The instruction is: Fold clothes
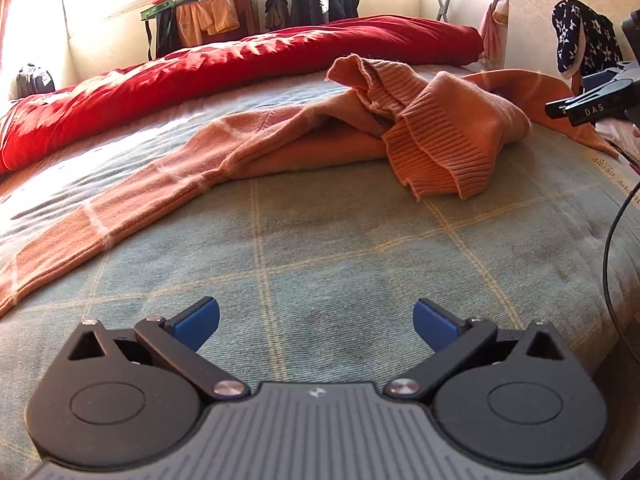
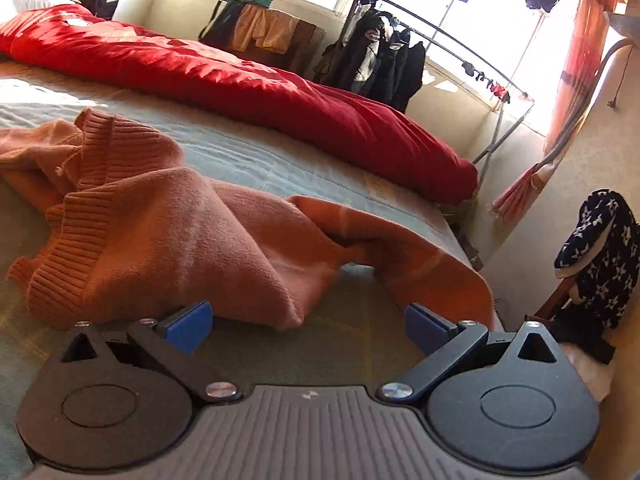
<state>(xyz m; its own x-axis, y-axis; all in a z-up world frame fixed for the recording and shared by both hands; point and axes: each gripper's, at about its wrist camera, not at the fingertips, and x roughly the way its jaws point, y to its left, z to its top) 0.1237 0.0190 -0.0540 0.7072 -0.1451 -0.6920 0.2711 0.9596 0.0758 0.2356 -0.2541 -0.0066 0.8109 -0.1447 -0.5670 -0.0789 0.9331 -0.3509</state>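
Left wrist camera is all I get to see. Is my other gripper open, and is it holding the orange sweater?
Observer: The right gripper is open and holds nothing. Its blue pads stand wide apart.
Operator: Is it close to the sweater?
Observer: Very close. The orange sweater lies bunched just ahead, with a fold right by one pad. I cannot tell if they touch.
Operator: Where does the sleeve on that side go?
Observer: The sleeve arches away from the bunch, leaving a bare patch of bed under it, and curves round to the other pad.
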